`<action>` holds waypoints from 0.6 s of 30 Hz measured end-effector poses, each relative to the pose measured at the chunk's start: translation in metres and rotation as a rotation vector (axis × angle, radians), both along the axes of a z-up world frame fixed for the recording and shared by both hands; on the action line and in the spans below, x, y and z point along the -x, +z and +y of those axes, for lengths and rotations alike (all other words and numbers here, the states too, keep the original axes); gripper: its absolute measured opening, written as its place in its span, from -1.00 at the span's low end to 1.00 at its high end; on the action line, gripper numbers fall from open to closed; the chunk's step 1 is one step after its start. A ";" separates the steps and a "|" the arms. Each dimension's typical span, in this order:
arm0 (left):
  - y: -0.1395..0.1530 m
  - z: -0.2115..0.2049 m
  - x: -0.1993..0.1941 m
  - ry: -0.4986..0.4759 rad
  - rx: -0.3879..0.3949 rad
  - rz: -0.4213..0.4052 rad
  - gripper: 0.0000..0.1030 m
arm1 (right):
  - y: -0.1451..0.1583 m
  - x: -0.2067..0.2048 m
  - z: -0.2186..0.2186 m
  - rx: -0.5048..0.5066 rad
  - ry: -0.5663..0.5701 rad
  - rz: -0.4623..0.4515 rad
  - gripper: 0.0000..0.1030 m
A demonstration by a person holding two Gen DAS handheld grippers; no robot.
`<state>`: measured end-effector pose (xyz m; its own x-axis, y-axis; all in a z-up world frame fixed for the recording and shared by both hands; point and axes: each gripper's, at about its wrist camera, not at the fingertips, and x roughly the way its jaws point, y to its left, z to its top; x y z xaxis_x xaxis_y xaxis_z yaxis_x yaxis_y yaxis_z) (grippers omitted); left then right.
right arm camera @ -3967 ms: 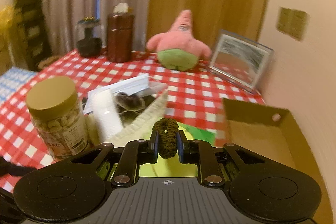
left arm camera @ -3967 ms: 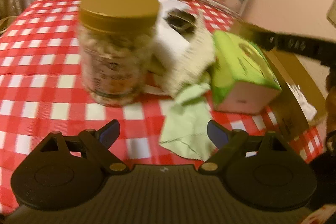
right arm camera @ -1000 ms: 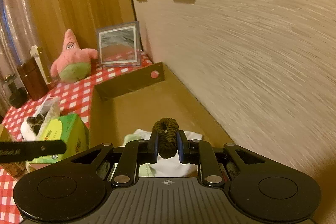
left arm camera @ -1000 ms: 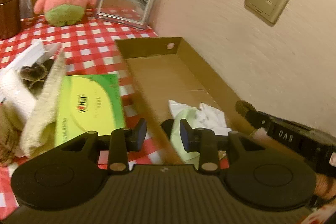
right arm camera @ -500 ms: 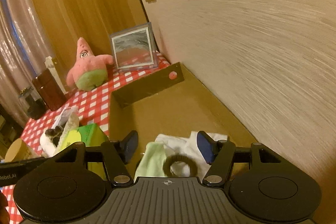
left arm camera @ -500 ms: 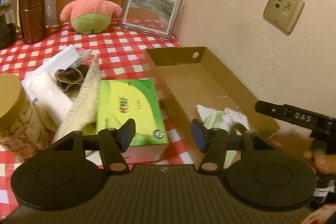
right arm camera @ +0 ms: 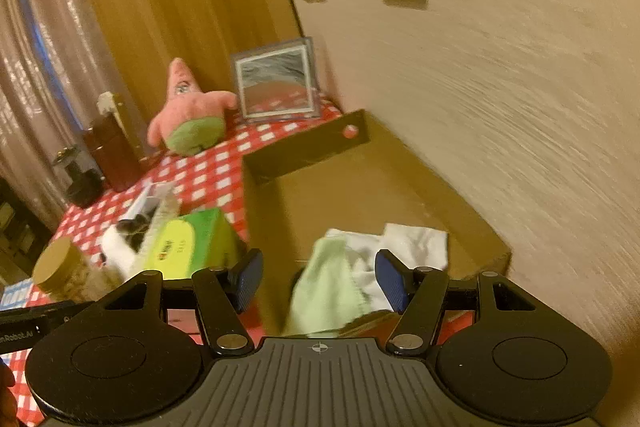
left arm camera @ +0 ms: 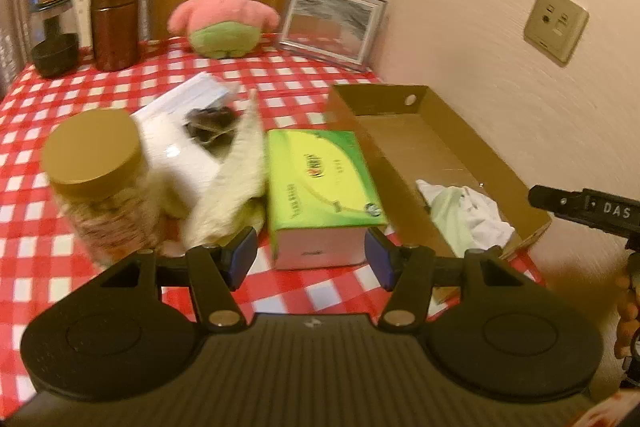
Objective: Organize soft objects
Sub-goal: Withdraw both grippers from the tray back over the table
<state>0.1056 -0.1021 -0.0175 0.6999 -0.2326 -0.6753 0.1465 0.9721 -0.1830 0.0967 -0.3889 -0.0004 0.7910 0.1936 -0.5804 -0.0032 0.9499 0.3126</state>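
The tablecloth (left arm camera: 304, 75) is red-and-white check; the plush starfish (left arm camera: 224, 11) is pink with green shorts; the tissue box (left arm camera: 320, 179) is lime green and yellow; the jar (left arm camera: 96, 183) has a gold-brown lid; the cardboard box (left arm camera: 420, 147) is plain brown, holding a pale green cloth (right arm camera: 324, 291) and a white cloth (right arm camera: 416, 243); the gripper pads (left arm camera: 240, 257) are blue on black fingers.

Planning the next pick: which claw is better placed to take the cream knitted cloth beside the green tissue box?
Left. The open left claw faces the cream knitted cloth closely; the right claw hangs over the cardboard box.
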 end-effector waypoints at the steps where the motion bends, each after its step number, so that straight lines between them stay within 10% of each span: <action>1: 0.001 0.005 0.003 0.011 0.001 0.003 0.08 | 0.003 0.001 0.004 0.002 0.007 -0.004 0.20; 18: 0.026 0.073 0.051 0.108 0.005 -0.022 0.10 | 0.034 0.024 0.068 0.044 0.113 -0.053 0.20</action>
